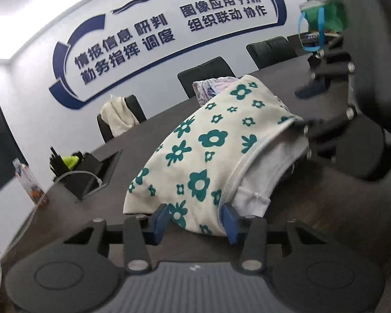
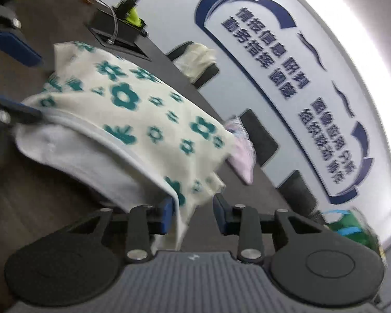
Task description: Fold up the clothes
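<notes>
Holding the cream cotton garment printed with teal flowers [image 1: 195, 151] above the dark wood-grain bench [image 1: 312, 208], you are pinching one hem corner in the left gripper [image 1: 196, 221]. The right gripper [image 2: 194, 215] has cloth against one pad only, so its grasp cannot be confirmed. Keeping both corners level, you are lowering evenly. Count: one floral garment, two grippers, one pale lilac garment [image 2: 241, 159] behind.

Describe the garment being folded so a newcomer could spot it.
On the long dark conference table, below the blue-lettered wall sign, lies a cream garment. Its teal flower print sets it apart from the pale lilac clothes behind it.
</notes>
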